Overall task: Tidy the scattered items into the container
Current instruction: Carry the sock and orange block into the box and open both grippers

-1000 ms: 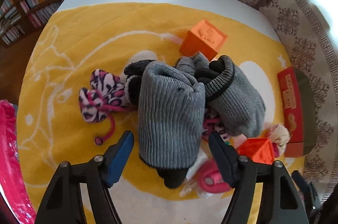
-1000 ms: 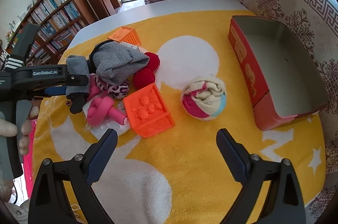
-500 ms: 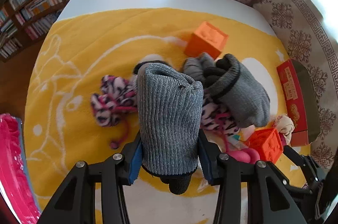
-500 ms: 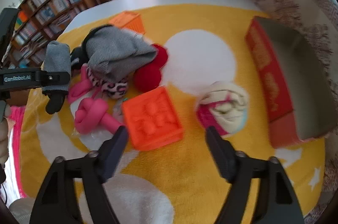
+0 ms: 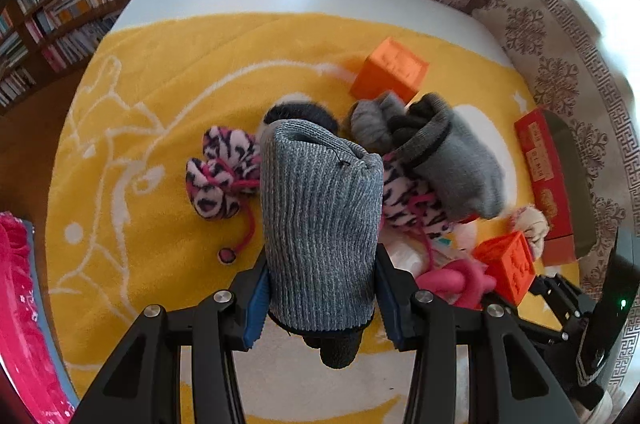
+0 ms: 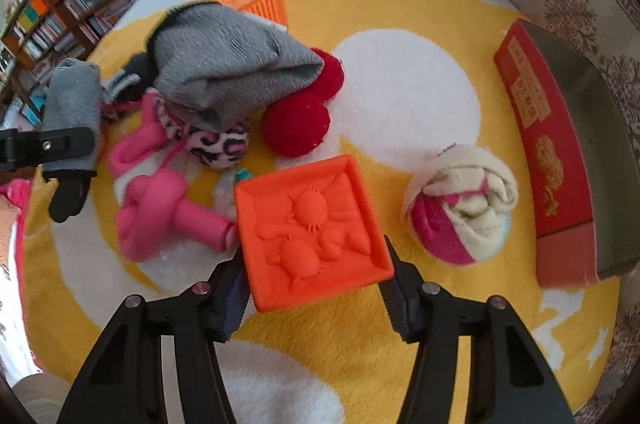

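My left gripper [image 5: 322, 288] is shut on a grey ribbed sock [image 5: 320, 216], held just above the pile on the yellow towel [image 5: 160, 112]. In the right wrist view the same sock [image 6: 74, 104] hangs at the far left. My right gripper [image 6: 314, 284] points down over an orange embossed block [image 6: 312, 220]. Its jaws are closing and both pads touch the block's sides. The red box [image 6: 536, 128], open at the top, stands at the right edge of the towel, also seen as the red box [image 5: 544, 168] in the left wrist view.
A cream and pink sock ball [image 6: 460, 208] lies between the block and the box. Red pompoms [image 6: 296, 124], a pink knotted tube [image 6: 160, 208], a grey sock [image 6: 224, 68], a leopard mitten [image 5: 220, 180] and a second orange block [image 5: 390, 70] crowd the pile. Bookshelves stand beyond the table.
My left jaws closed on the grey ribbed sock and raised it a little. My right gripper came down over the orange block while its jaws narrowed onto it.
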A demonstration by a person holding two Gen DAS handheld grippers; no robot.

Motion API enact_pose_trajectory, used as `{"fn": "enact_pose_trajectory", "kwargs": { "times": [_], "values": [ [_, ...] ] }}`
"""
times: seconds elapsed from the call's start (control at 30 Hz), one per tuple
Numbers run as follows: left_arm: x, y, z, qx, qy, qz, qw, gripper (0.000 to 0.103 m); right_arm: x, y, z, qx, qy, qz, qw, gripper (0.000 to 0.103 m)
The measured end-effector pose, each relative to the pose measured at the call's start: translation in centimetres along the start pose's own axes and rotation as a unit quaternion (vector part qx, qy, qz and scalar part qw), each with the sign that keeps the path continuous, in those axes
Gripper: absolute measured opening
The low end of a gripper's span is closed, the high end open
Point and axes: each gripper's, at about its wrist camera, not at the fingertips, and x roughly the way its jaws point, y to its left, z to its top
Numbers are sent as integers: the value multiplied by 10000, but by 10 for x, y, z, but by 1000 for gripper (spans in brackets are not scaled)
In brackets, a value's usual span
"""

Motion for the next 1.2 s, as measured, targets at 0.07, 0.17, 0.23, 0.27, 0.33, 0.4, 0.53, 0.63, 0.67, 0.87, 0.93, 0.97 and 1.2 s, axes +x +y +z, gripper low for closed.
{"fn": "enact_pose_trajectory", "kwargs": {
  "times": [0.07, 0.17, 0.23, 0.27, 0.33, 0.4, 0.53, 0.63, 0.67, 0.87, 0.93, 0.97, 1.2],
  "values": [
    [-5, -10, 3, 52, -128, 19, 9999, 48, -13, -1, -4, 19, -131, 24, 9999, 61],
    [-20, -23, 4, 154, -319, 46, 9994, 48, -36, -6, -9, 80, -342, 121, 9993, 61],
    [-30, -33, 3, 215, -400, 18, 9990, 48, -50, -12, -12, 128, -488, 148, 9986, 61],
    [-33, -38, 2, 243, -430, 2, 9988, 48, -58, -16, -14, 162, -571, 155, 9981, 61],
    [-38, -50, -1, 301, -478, -23, 9984, 48, -73, -25, -11, 242, -720, 138, 9970, 61],
    [-40, -64, -4, 333, -511, -49, 9981, 48, -85, -37, -8, 354, -865, 107, 9956, 61],
    [-41, -94, -8, 371, -462, -96, 9982, 48, -101, -69, -7, 591, -1067, 49, 9925, 61],
    [-39, -127, -10, 514, -454, -93, 9976, 48, -117, -105, -13, 827, -1214, -29, 9892, 61],
    [-38, -139, -11, 565, -454, -99, 9973, 48, -117, -113, -13, 866, -1251, -61, 9883, 61],
    [-30, -217, -10, 963, -430, -159, 9943, 48, -131, -176, -22, 1141, -1357, -192, 9840, 61],
    [-28, -241, -7, 1087, -441, -199, 9929, 48, -131, -191, -22, 1166, -1382, -186, 9833, 61],
    [-28, -252, -6, 1146, -453, -210, 9922, 48, -131, -199, -21, 1165, -1401, -195, 9831, 61],
    [-17, -318, 11, 1463, -634, -331, 9867, 48, -130, -238, -11, 1068, -1518, -255, 9823, 61]
  ]
}}
